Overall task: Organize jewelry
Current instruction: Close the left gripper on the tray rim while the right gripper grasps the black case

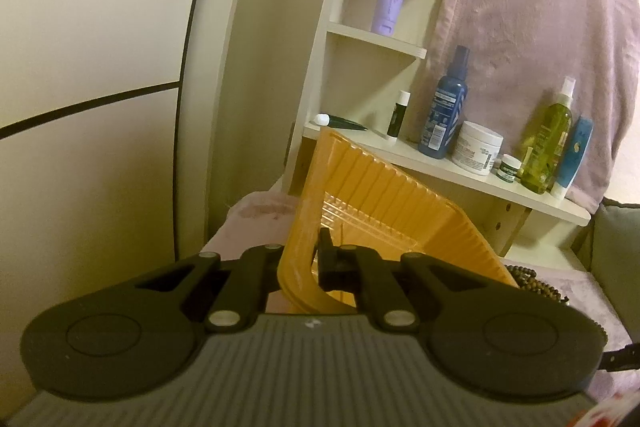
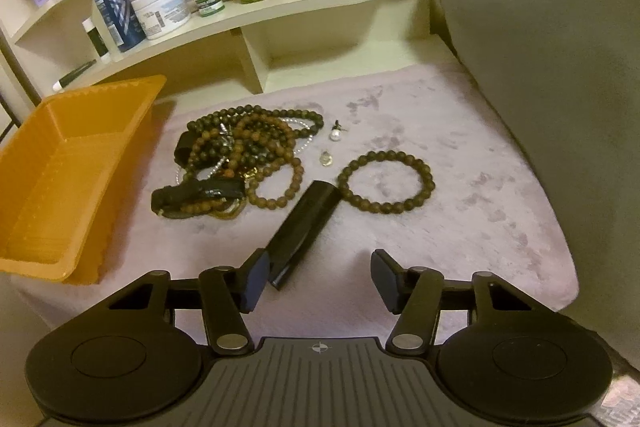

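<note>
The left gripper (image 1: 299, 259) is clenched on the near wall of the orange tray (image 1: 384, 203), which tilts up in front of it; in the right wrist view the tray (image 2: 60, 163) sits at the left edge of the pink blanket (image 2: 440, 187). The right gripper (image 2: 316, 279) holds nothing, its jaws apart above the blanket, with a black bar (image 2: 304, 227) lying just ahead of its left finger. Beyond the bar lies a tangled heap of bead bracelets (image 2: 240, 155), just right of the tray. A single bead bracelet (image 2: 386, 182) lies apart to the right of the heap, with a small pearl charm (image 2: 334, 134) and a clear charm (image 2: 326, 159) between them. Bottles and jars stand on the shelf (image 2: 280, 15) behind.
</note>
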The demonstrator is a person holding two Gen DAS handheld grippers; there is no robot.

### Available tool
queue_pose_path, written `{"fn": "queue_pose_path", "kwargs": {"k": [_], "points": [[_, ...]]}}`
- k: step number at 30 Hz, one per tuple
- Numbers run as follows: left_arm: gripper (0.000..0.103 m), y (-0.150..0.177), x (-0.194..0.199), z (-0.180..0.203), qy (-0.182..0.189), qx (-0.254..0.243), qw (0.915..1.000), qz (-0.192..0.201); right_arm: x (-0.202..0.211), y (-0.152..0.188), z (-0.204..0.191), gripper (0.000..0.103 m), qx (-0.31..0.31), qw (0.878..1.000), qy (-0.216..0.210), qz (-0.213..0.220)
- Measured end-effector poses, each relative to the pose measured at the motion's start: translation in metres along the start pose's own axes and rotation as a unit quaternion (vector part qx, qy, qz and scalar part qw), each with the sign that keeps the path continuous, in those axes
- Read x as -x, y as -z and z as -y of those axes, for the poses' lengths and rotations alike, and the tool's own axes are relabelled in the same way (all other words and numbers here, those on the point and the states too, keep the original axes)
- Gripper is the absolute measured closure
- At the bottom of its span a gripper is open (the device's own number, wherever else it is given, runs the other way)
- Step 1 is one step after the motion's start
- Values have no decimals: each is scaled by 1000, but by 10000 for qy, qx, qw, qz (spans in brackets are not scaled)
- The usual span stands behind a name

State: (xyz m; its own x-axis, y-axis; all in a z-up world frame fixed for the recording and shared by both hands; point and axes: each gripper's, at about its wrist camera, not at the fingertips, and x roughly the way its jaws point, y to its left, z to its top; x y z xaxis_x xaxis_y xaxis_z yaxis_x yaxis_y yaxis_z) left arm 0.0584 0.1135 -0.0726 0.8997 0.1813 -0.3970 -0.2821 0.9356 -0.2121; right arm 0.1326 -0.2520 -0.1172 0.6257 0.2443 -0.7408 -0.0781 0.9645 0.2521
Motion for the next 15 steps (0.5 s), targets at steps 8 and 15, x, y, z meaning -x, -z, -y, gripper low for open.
{"fn": "queue_pose_path", "kwargs": {"k": [8,15], "points": [[98,0,2,-8,-14,-54,10000,8,-14,-7,-9,50,-56,10000,34,-22],[98,-2,0,-12,39,-183,9998,15,-26,-10,-15,54,-48,9997,223,-46]]}}
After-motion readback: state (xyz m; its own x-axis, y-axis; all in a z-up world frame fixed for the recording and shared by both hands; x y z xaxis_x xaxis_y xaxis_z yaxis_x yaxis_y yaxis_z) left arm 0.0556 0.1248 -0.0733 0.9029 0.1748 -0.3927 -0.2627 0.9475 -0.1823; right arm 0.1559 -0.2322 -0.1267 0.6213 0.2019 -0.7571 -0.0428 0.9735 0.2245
